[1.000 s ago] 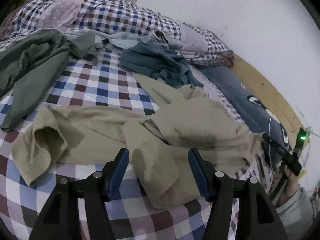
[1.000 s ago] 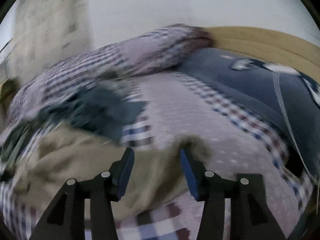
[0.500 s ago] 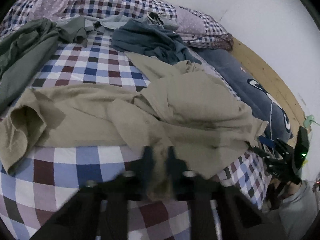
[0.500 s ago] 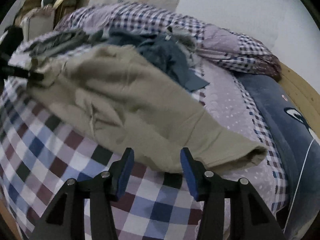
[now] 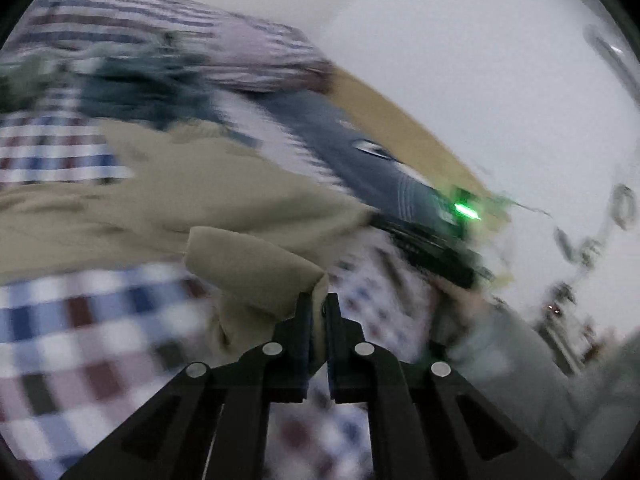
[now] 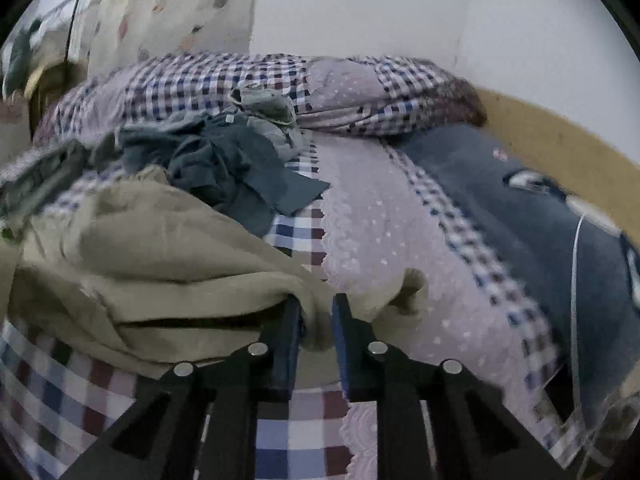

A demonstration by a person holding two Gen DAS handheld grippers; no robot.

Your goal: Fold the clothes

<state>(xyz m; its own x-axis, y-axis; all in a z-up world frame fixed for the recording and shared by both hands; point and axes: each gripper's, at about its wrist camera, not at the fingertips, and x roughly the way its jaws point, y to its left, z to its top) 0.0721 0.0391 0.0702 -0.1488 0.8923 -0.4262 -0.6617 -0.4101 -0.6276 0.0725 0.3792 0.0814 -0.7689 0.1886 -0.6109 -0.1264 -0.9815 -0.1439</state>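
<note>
1. Two grippers are seen. The left gripper (image 5: 318, 308) is clamped narrowly on a fold of the khaki garment (image 5: 224, 196); the right gripper (image 6: 316, 312) is closed on another edge of the same garment (image 6: 160, 256).
2. One khaki garment is spread in a crumpled heap on the checked bedsheet (image 6: 296, 436), held at two points.
3. Behind it, one dark teal garment (image 6: 236, 168) lies bunched — a grey-green piece (image 6: 264, 102) sits just beyond it.
4. Farthest back, one checked quilt (image 6: 360, 92) and one navy pillow (image 6: 500, 192) are set against the wooden bed frame (image 6: 560, 148) — the left view is blurred.
</note>
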